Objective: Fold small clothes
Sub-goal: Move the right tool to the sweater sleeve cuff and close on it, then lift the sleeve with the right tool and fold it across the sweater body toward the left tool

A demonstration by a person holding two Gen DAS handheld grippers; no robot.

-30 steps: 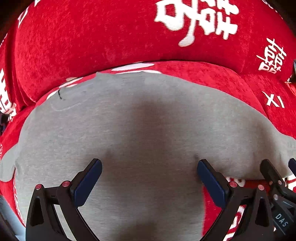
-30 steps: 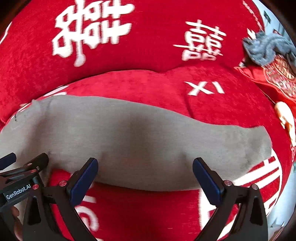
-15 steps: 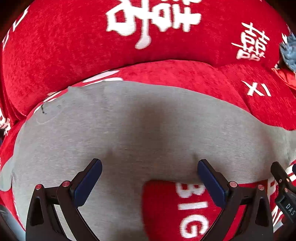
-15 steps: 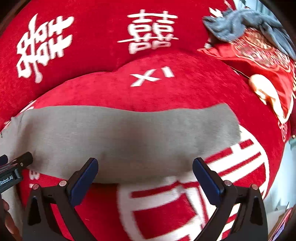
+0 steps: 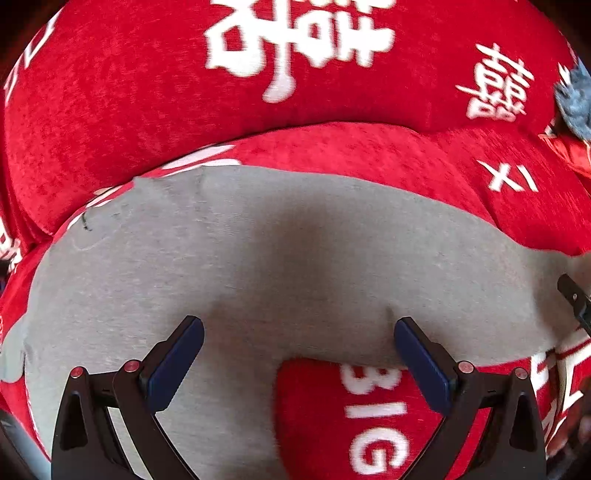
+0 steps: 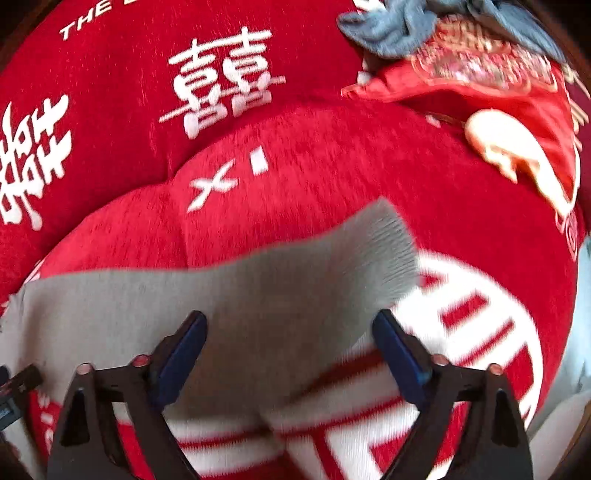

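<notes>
Gray garment [image 5: 295, 266] spread flat on a red sofa cushion [image 5: 369, 155], lying directly ahead of the left tool [image 5: 298, 350] and partly beneath its wide-open fingers; nothing held. From the right wrist view, same garment [image 6: 221, 295] stretching ahead and to the left of the right tool [image 6: 290, 343], also opened wide and empty, with the ribbed end of the cloth just beyond its right finger. Probably thin knit: light, soft, limp, likely to sag and wrinkle when lifted, not fragile. Best taken at the corners or along the near hem, pinching both layers together. Plush surface with white characters, soft and uneven, so likely some drag on the cloth. Blue-gray cloth [image 6: 391, 29] heaped far ahead, on a red embroidered pillow [image 6: 498, 81].
</notes>
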